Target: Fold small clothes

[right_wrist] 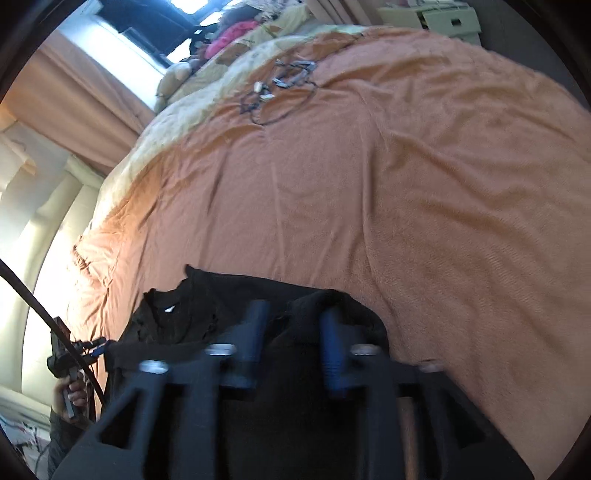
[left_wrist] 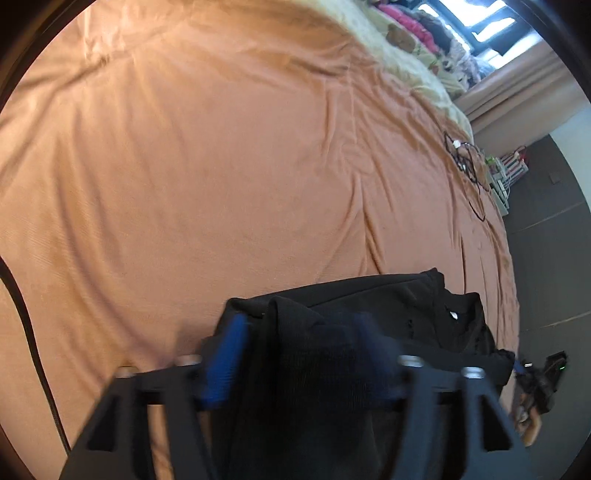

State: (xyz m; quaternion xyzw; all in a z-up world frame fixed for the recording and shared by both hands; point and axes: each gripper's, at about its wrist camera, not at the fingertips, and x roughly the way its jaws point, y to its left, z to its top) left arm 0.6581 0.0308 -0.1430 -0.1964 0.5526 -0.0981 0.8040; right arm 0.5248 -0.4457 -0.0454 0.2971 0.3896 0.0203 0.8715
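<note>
A black garment [left_wrist: 406, 306] lies bunched on the orange bed cover [left_wrist: 221, 166], close to its near edge. My left gripper [left_wrist: 303, 321] stands over the garment's near fold, blue-padded fingers [left_wrist: 225, 362] wide apart; black cloth lies loose between them and no pad presses on it. In the right wrist view the same garment [right_wrist: 207, 306] spreads to the left, a small white label showing. My right gripper [right_wrist: 294, 312] is open above its right part, fingers [right_wrist: 332, 343] apart with cloth beneath them. The picture is blurred around both grippers.
The orange cover [right_wrist: 406, 184] stretches wide beyond the garment. A tangle of cables [right_wrist: 280, 88] lies far up the bed, near a pile of colourful clothes [right_wrist: 236, 33]. Curtains and a window stand behind. A hand [right_wrist: 72, 395] shows at the lower left.
</note>
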